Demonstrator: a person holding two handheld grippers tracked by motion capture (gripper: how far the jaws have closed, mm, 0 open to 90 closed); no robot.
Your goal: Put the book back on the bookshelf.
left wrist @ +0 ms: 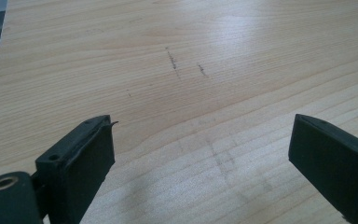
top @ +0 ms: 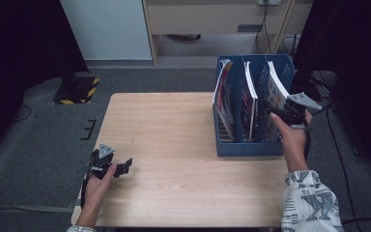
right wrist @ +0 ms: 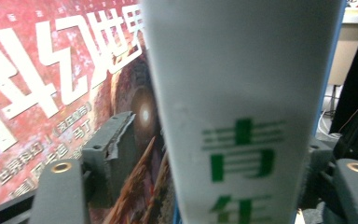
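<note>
- The left claw (top: 125, 166) lies low at the near left of the worktop (top: 174, 145), held in the left hand (top: 96, 186), its jaws pointing right.
- In the left gripper view, the left claw (left wrist: 200, 154) is spread wide, with bare wood between the jaws and nothing touching them.
- A few dark scratches (left wrist: 172, 60) mark the wood ahead of that claw.
- A blue file rack (top: 249, 147) stands at the far right of the worktop, split into three upright slots.
- A magazine stands in each slot: one with a red cover (top: 222, 84) in the left slot, one (top: 249, 96) in the middle slot, and a white booklet (top: 276, 89) leaning in the right slot.
- The right claw (top: 272, 112), held in the right hand (top: 292, 137), is at the rack's right slot, at the near edge of the white booklet.
- In the right gripper view, the right claw (right wrist: 214, 154) stands part spread around the white booklet (right wrist: 242, 93), whose green-printed edge fills the gap.
- The left jaw stands clear of the booklet; whether the right jaw touches it I cannot tell.
- Behind the booklet in that view is a red cover (right wrist: 51, 79) with large white characters.
- The rack's blue wall (right wrist: 333, 70) shows just right of the booklet.
</note>
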